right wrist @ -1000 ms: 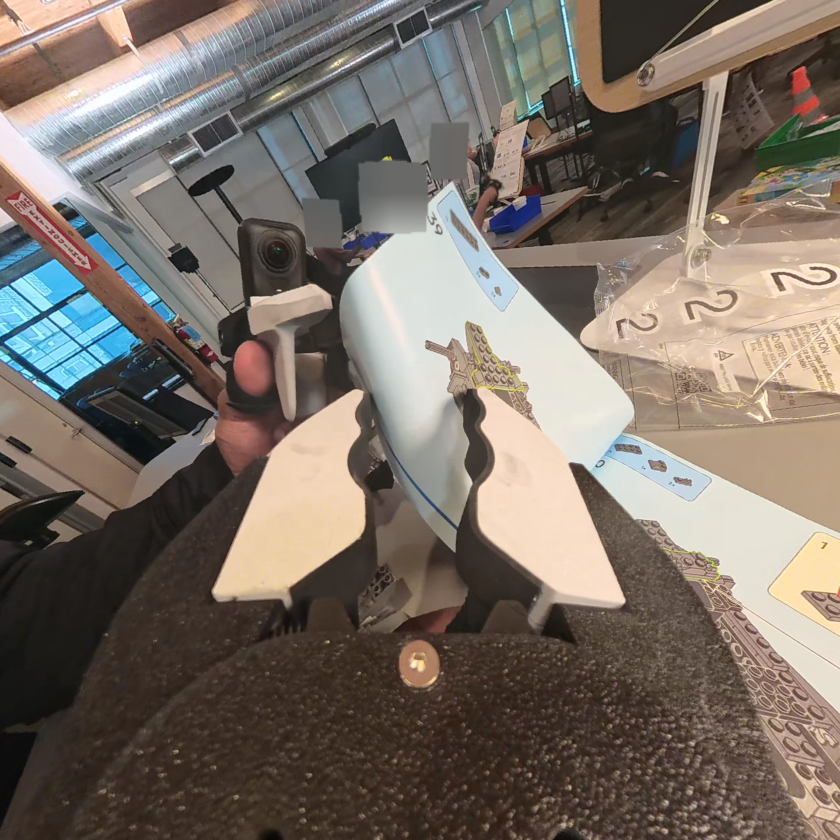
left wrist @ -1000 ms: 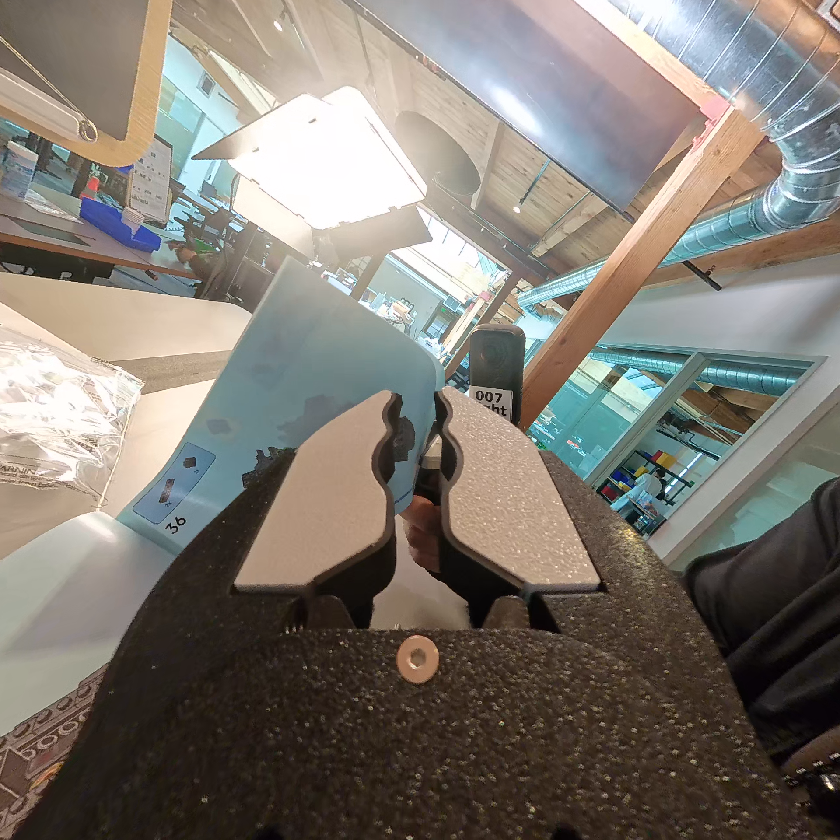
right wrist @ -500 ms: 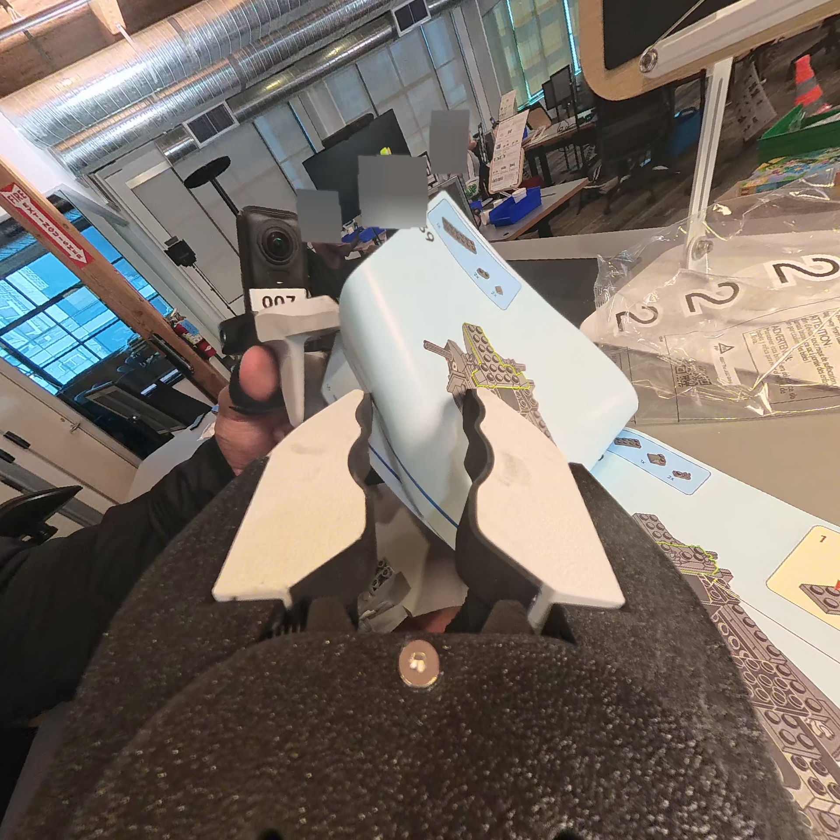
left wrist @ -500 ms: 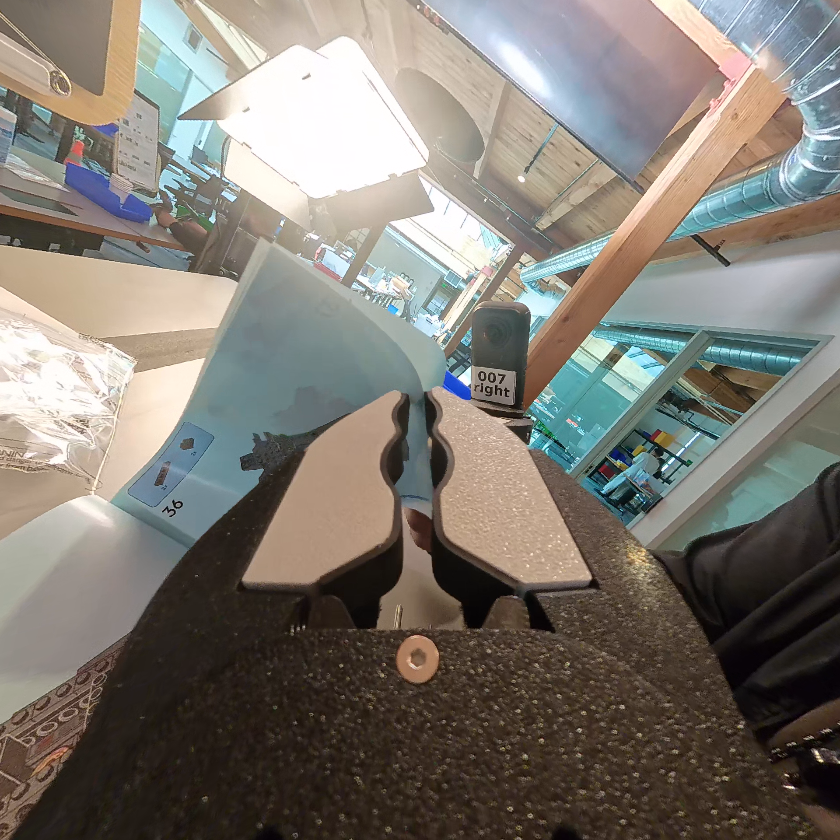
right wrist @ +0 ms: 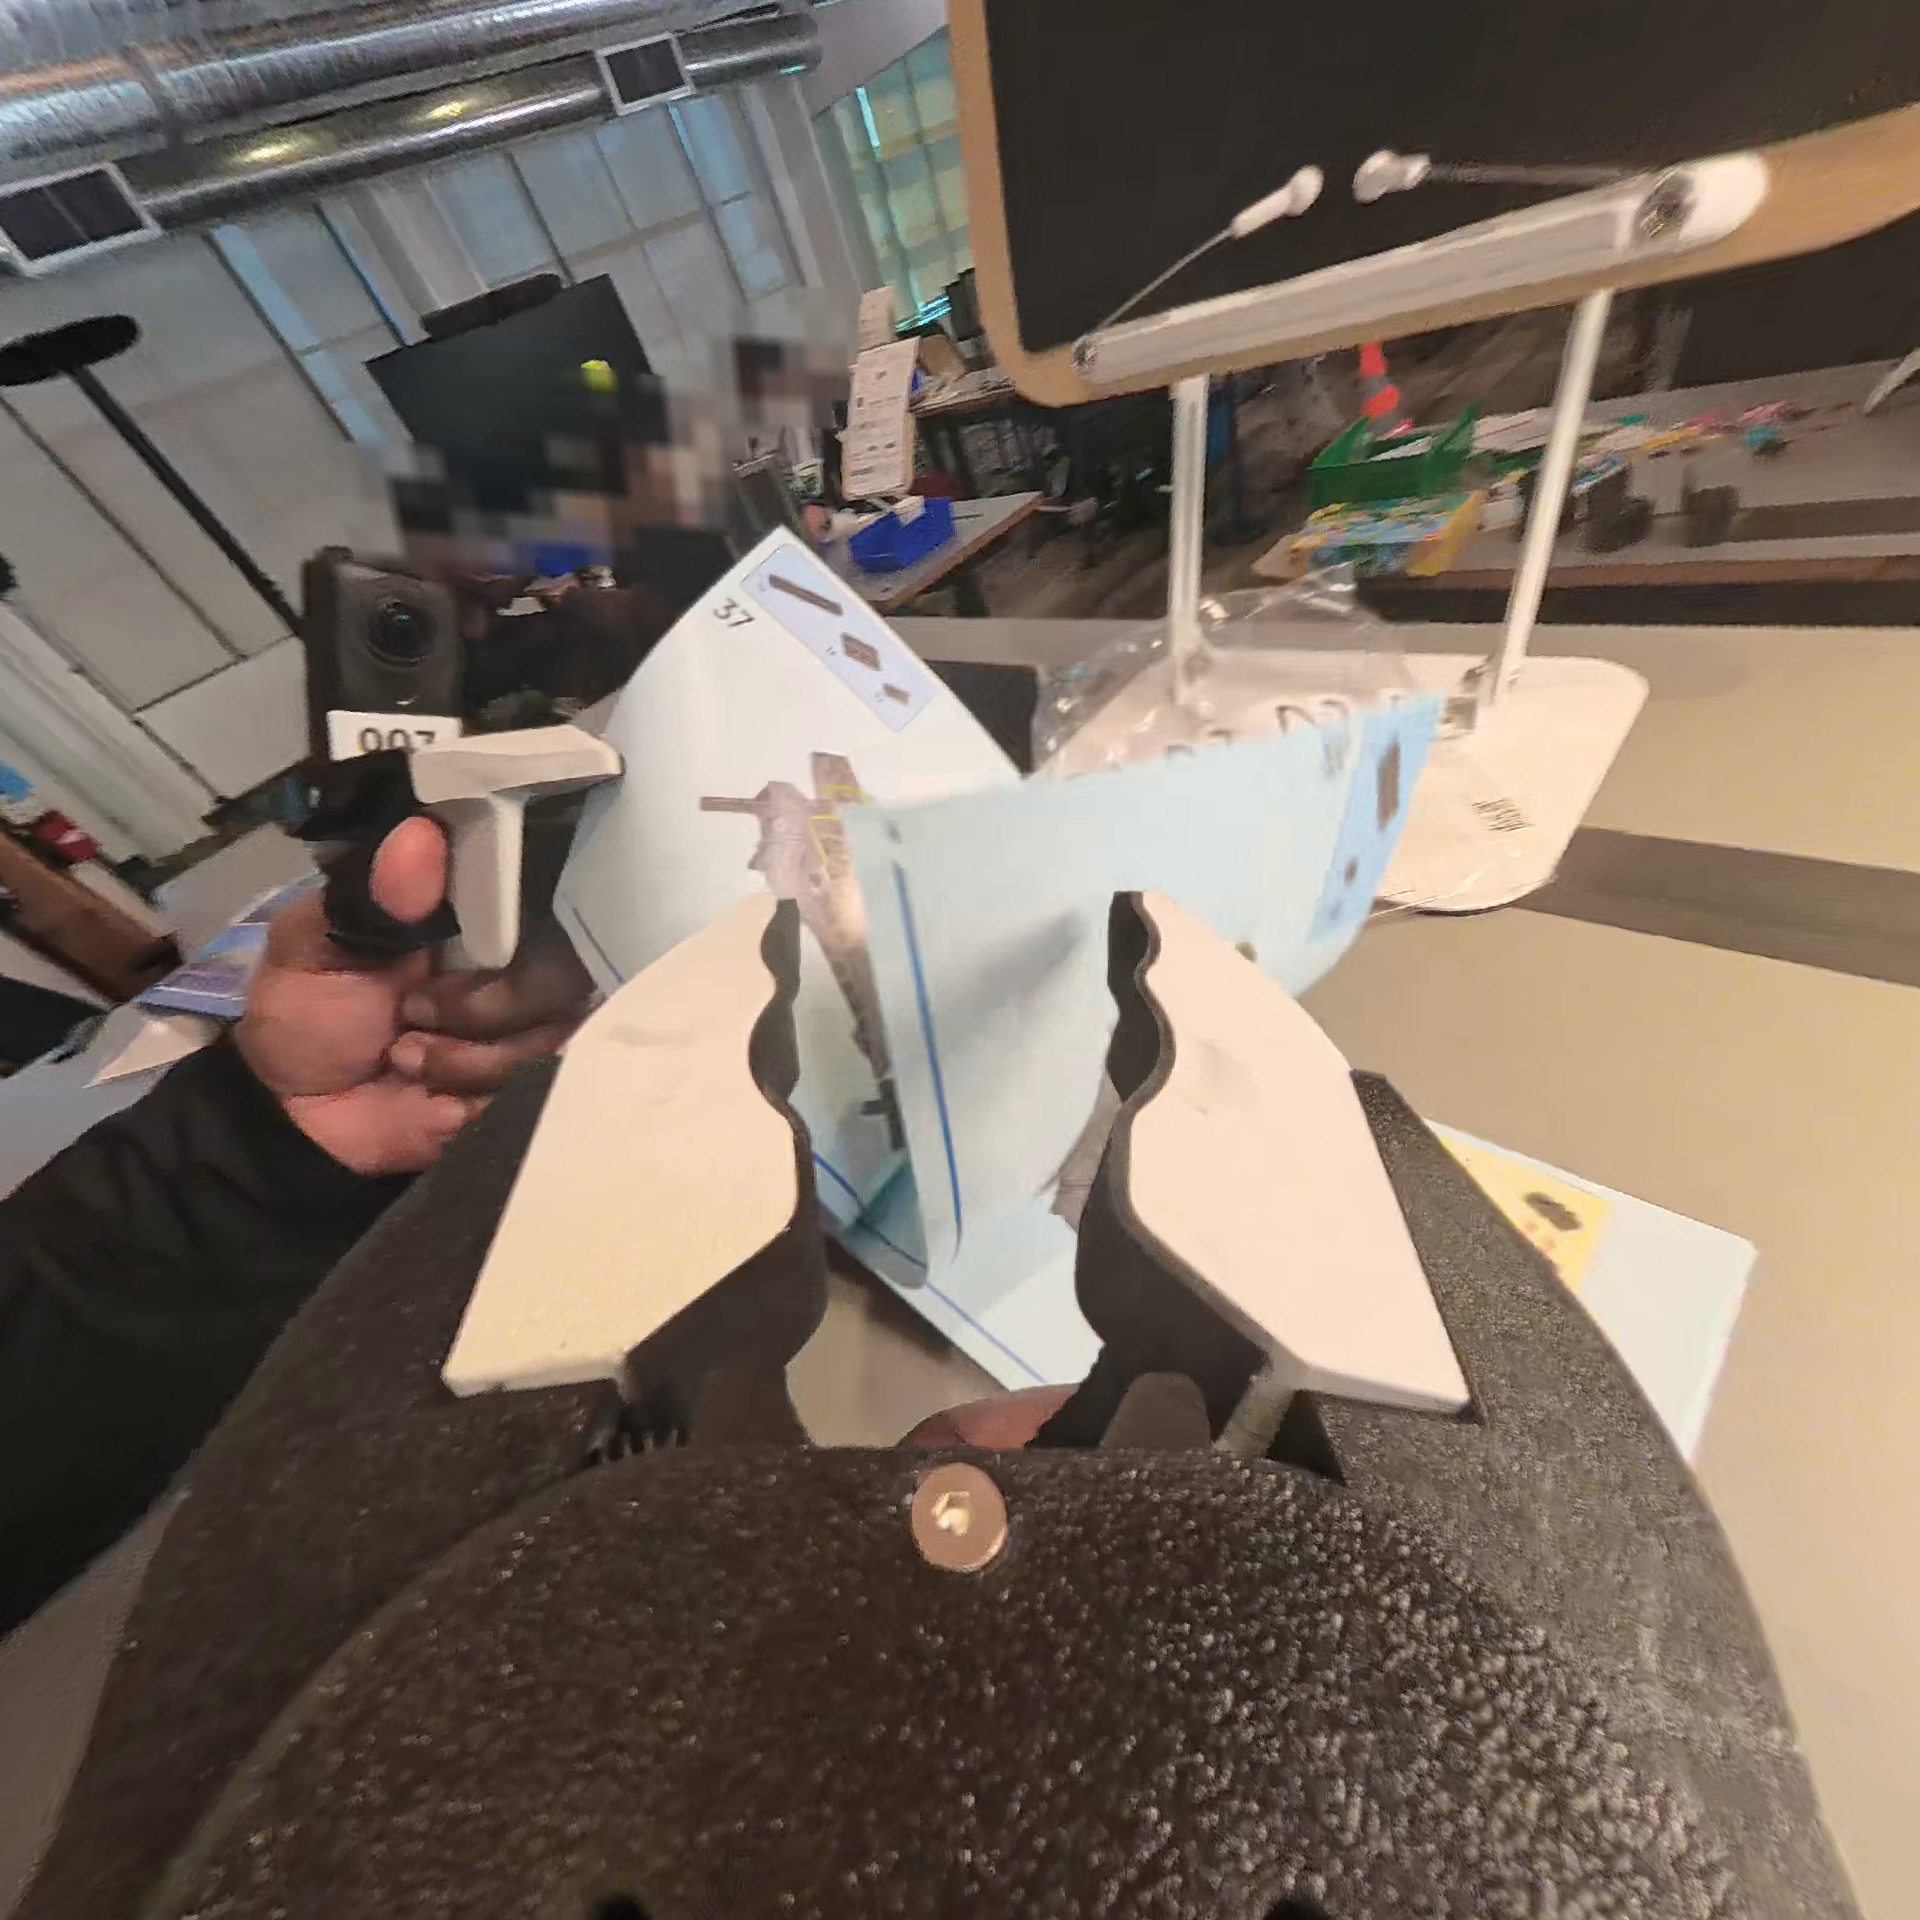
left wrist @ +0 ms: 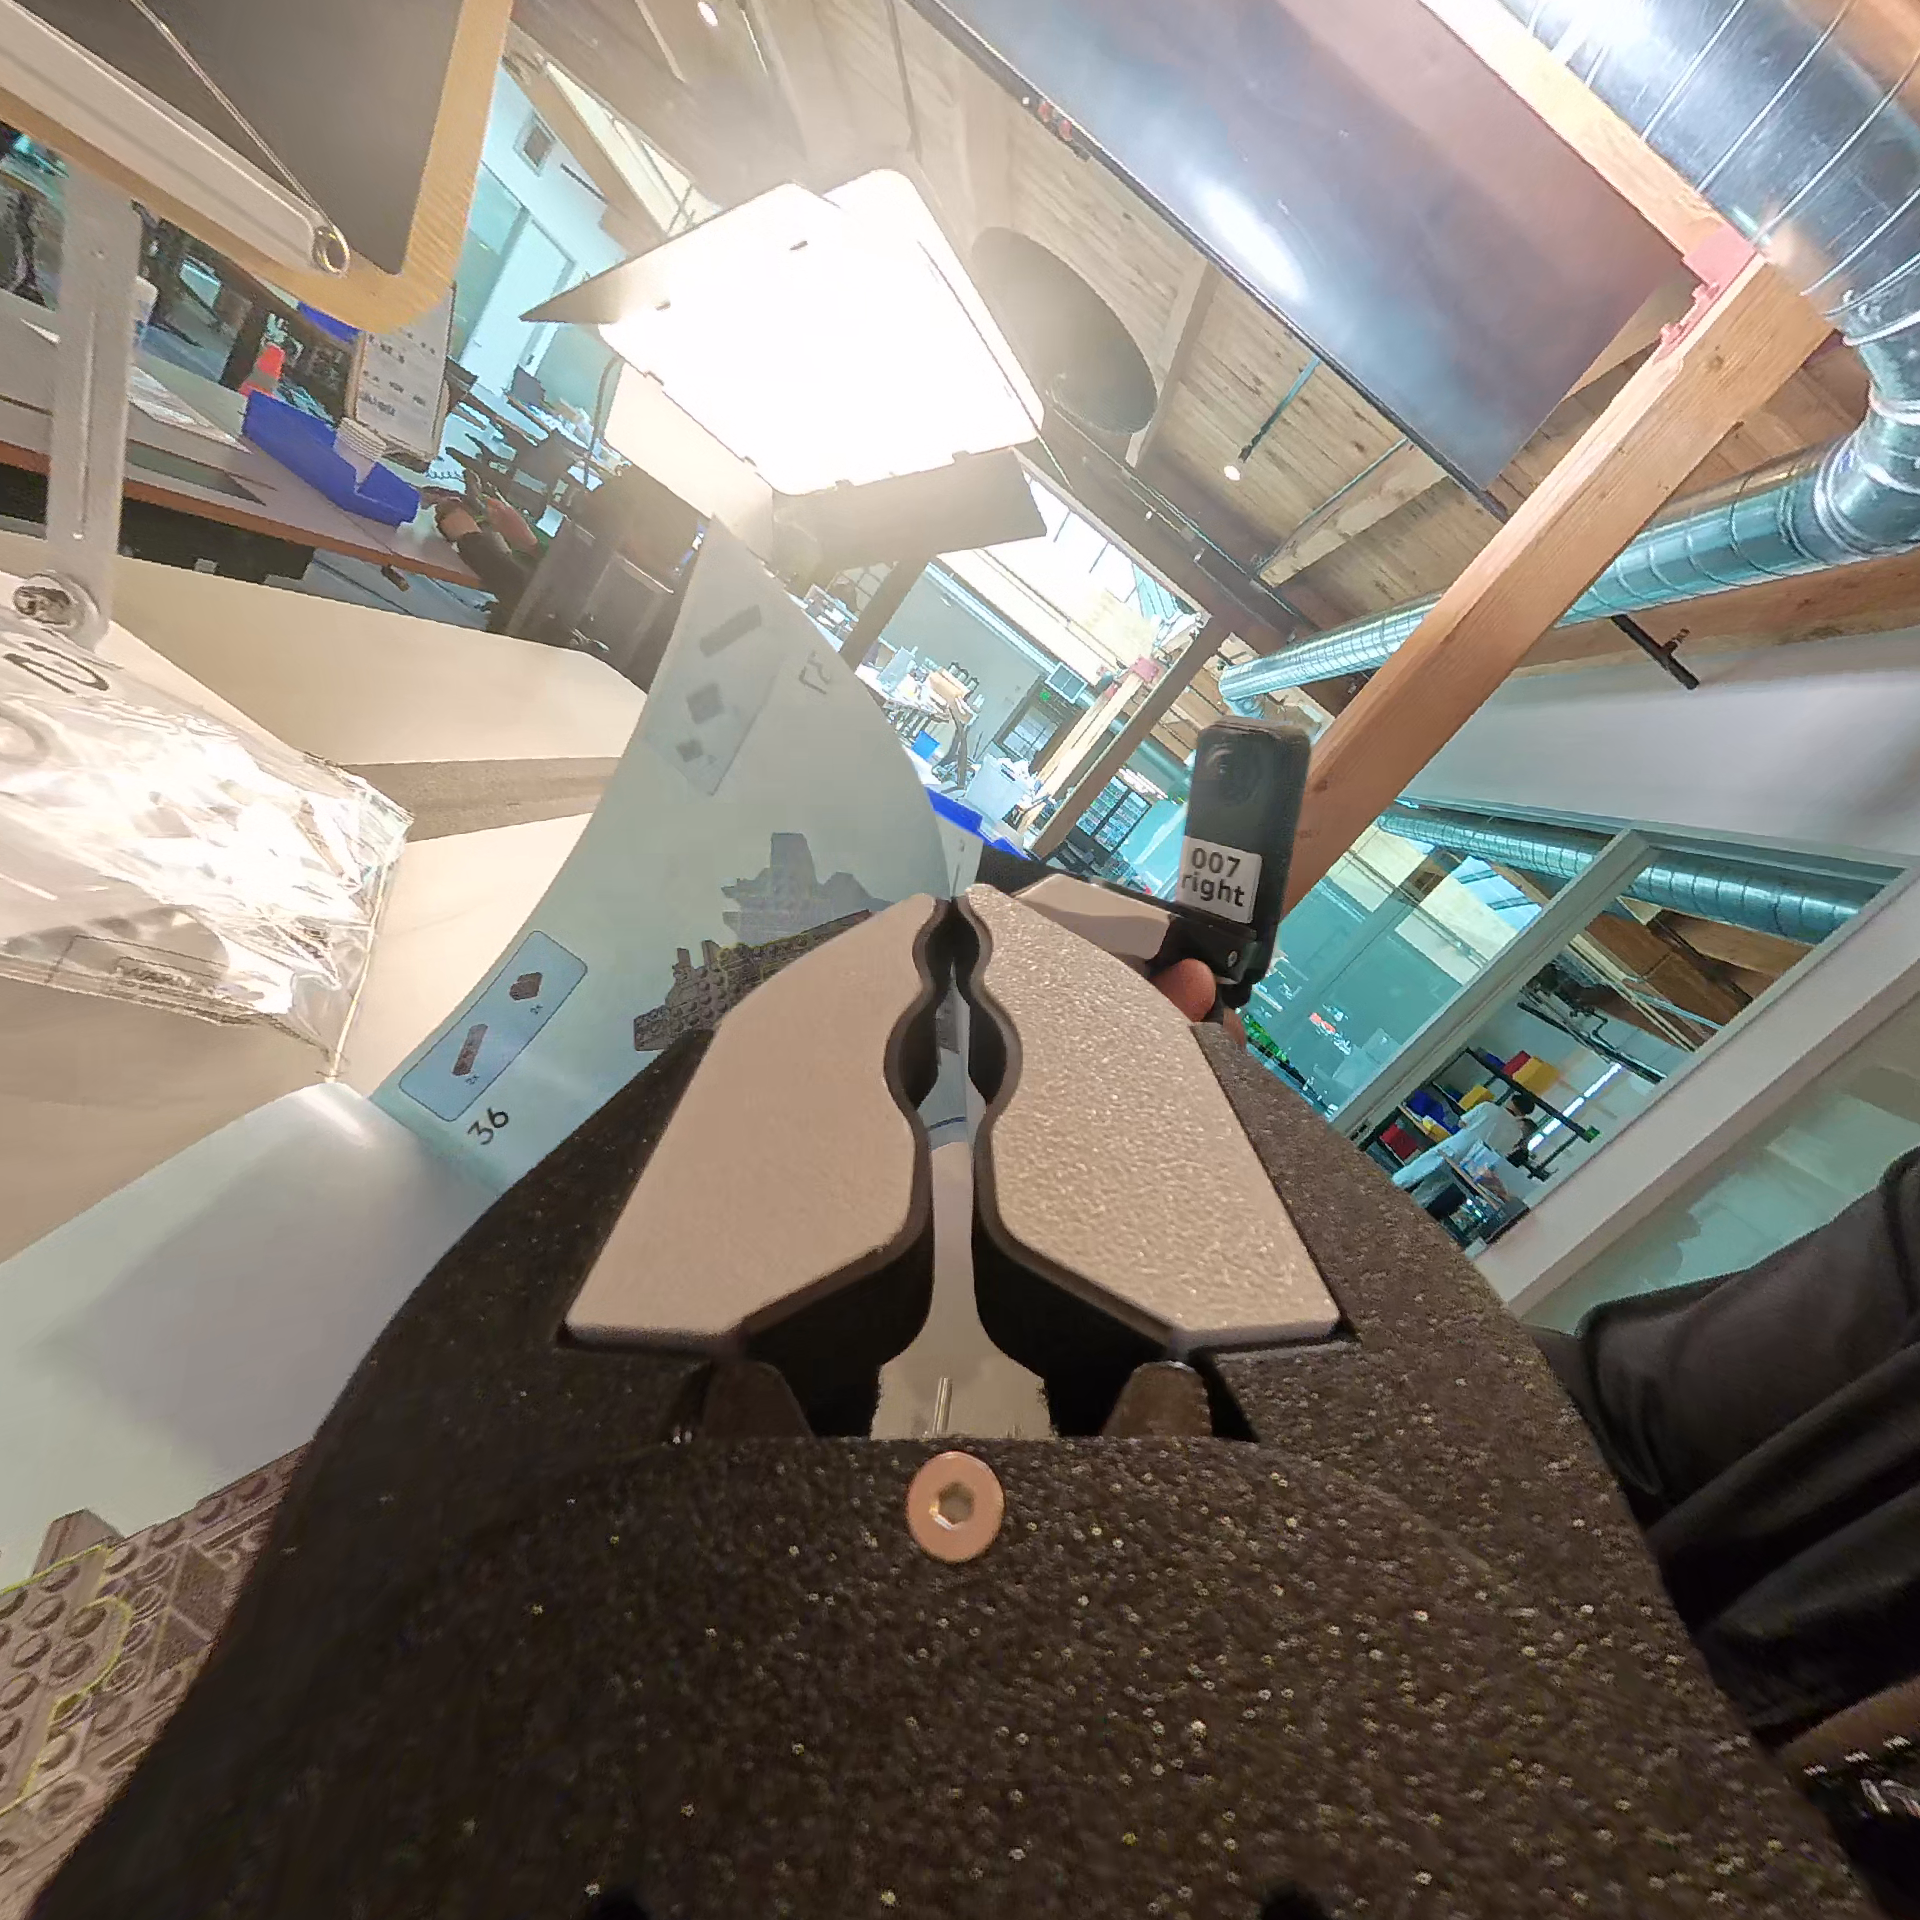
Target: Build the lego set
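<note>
A pale blue instruction booklet [right wrist: 997, 997] printed with grey brick diagrams is lying open on the light surface [right wrist: 1558, 1039], its pages lifting off it. One page [left wrist: 748, 831] is curling upright, its long edge rising away from the surface. The left gripper [left wrist: 953, 914] is pinching that page's edge, both pads pressing the paper. The right gripper [right wrist: 951, 914] is standing wide apart, blurred pages fanning between its fingers [right wrist: 665, 1143], with no pad pressing them. A clear plastic bag [left wrist: 156, 862] is lying beside the booklet.
</note>
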`<state>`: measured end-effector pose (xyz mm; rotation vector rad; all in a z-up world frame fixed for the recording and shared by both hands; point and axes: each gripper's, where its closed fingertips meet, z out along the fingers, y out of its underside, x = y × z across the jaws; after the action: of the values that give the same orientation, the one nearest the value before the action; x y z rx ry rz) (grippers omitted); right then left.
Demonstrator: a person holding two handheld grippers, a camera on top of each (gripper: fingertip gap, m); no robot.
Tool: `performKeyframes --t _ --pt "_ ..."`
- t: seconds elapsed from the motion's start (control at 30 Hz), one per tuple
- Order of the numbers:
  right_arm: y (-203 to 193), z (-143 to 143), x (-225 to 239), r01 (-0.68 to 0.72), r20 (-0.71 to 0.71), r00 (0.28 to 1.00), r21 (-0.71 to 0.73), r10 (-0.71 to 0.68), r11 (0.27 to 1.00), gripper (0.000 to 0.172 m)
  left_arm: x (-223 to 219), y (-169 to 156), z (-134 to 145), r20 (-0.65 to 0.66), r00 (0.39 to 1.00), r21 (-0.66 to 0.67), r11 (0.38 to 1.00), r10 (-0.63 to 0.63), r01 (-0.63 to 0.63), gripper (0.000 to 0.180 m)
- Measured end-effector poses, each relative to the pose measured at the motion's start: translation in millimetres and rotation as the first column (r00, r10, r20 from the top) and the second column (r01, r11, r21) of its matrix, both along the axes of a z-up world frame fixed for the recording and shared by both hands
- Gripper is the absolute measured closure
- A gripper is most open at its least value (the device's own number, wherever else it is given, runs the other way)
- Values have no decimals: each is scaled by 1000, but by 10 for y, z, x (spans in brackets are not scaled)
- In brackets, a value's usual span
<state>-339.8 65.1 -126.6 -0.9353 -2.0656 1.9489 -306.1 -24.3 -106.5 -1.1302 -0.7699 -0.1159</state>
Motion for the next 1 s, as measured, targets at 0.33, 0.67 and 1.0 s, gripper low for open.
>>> performKeyframes --t 0.33,0.67,1.0 --pt "-271 -155 309 -56 -227 968 221 108 974 112 -41 -202 -7 11 999 22 999 42 -43 180" --pt "-578 -585 375 -9 -285 950 389 130 921 117 -64 -287 -13 22 998 41 997 66 -66 180" --pt "-213 -770 38 126 -34 992 376 -122 918 134 22 -103 191 -56 998 71 997 21 -17 118"
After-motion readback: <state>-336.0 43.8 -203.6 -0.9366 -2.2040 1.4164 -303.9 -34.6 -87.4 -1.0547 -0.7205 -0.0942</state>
